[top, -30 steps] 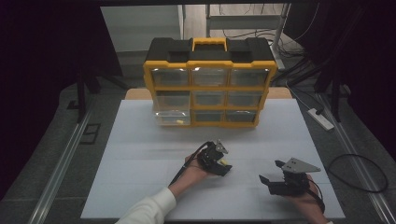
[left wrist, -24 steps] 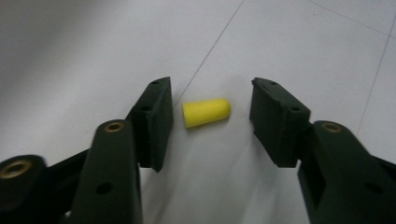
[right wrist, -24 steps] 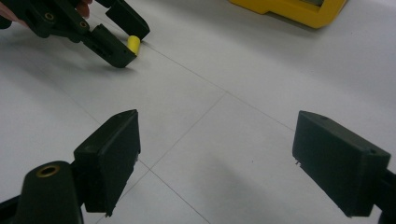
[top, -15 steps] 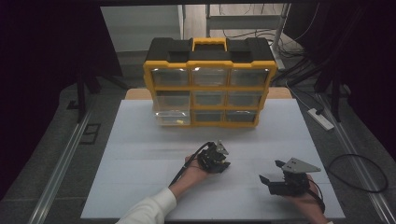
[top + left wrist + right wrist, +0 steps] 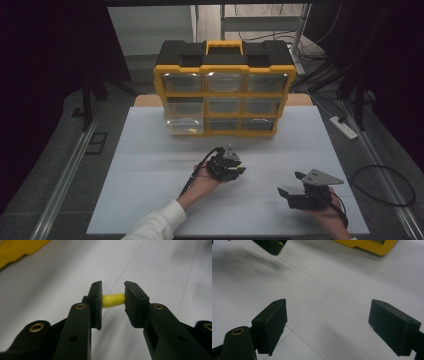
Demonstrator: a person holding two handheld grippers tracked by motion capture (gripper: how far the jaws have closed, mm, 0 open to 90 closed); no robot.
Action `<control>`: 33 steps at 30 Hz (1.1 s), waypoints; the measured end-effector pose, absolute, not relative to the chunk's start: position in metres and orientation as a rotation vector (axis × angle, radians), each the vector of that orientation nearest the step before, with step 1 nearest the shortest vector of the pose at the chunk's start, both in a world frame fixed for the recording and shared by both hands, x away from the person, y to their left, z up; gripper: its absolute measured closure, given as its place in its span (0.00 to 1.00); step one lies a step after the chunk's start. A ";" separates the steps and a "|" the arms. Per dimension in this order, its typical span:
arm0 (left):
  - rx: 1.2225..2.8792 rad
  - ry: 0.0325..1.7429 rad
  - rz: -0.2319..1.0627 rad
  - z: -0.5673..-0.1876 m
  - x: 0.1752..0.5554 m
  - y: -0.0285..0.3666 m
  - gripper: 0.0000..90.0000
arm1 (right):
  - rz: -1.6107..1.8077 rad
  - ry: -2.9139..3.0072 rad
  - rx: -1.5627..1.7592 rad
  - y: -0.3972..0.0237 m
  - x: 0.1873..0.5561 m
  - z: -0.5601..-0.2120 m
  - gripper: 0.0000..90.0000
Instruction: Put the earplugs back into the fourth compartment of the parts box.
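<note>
white table point(image 5: 150, 150) | left hand-held gripper point(image 5: 113, 296) pinching yellow piece point(image 5: 113, 300) between pads

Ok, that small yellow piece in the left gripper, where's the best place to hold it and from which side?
Hold the small yellow piece by its two ends, as the left gripper does now, one pad on each end. It is a short, slightly bent cylinder, so its ends give flatter seats than its round sides. Come in level, across its length.
</note>
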State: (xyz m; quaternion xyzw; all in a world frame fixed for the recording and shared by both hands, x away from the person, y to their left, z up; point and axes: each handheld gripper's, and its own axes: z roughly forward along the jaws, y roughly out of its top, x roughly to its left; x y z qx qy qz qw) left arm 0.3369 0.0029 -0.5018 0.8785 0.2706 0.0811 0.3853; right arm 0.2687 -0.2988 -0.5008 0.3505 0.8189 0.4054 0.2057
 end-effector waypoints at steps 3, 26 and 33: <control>2.202 0.698 0.202 -0.495 0.337 0.008 0.75 | 1.128 2.284 0.974 -0.299 0.269 -0.501 0.18; 1.966 0.687 0.235 -0.431 0.333 0.052 0.75 | 1.125 2.284 0.981 -0.298 0.269 -0.501 0.18; 1.916 0.694 0.266 -0.417 0.332 0.067 0.75 | 1.124 2.284 0.981 -0.299 0.269 -0.501 0.18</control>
